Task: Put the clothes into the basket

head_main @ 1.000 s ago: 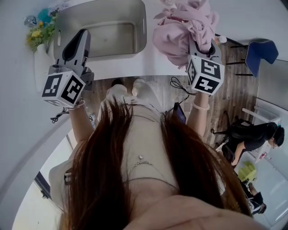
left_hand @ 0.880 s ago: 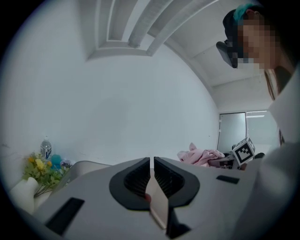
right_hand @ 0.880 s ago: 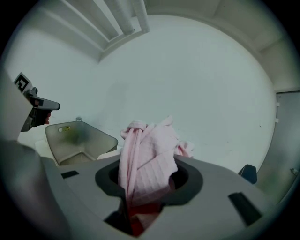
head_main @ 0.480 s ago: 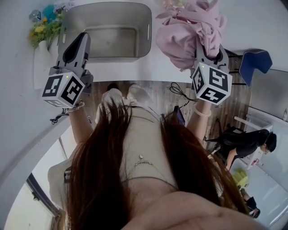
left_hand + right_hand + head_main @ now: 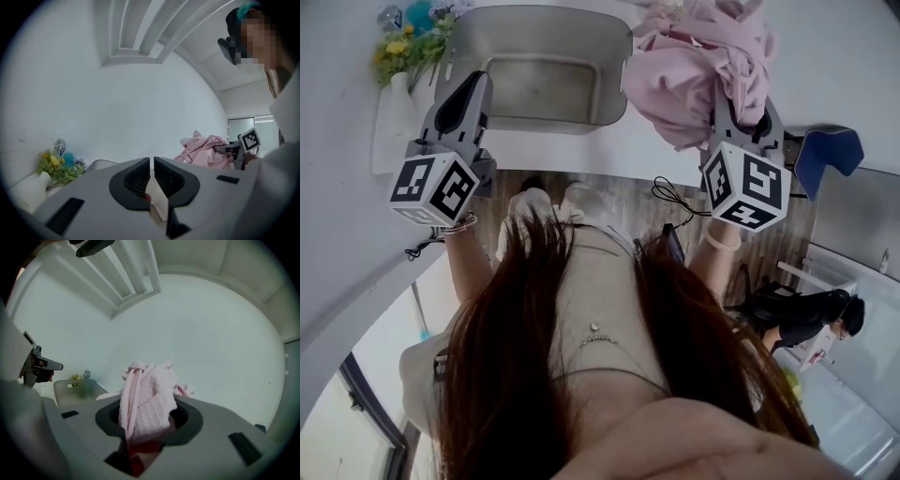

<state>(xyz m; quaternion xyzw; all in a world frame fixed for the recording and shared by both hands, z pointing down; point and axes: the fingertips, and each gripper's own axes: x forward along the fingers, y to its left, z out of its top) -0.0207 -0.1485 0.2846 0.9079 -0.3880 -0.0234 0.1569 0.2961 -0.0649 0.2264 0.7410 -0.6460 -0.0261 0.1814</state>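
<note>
Even, bright indoor light; strong fisheye bending and dark vignetted corners.

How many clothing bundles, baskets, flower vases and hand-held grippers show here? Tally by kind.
Pink clothing bundle: 1
Grey basket: 1
Vase of flowers: 1
Hand-held grippers, left and right: 2
Total: 5

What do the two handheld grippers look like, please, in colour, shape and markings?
The left gripper and right gripper have grey bodies with black tongs. Each carries a white cube with black square markers. A thin black cable hangs beside the right one.
</note>
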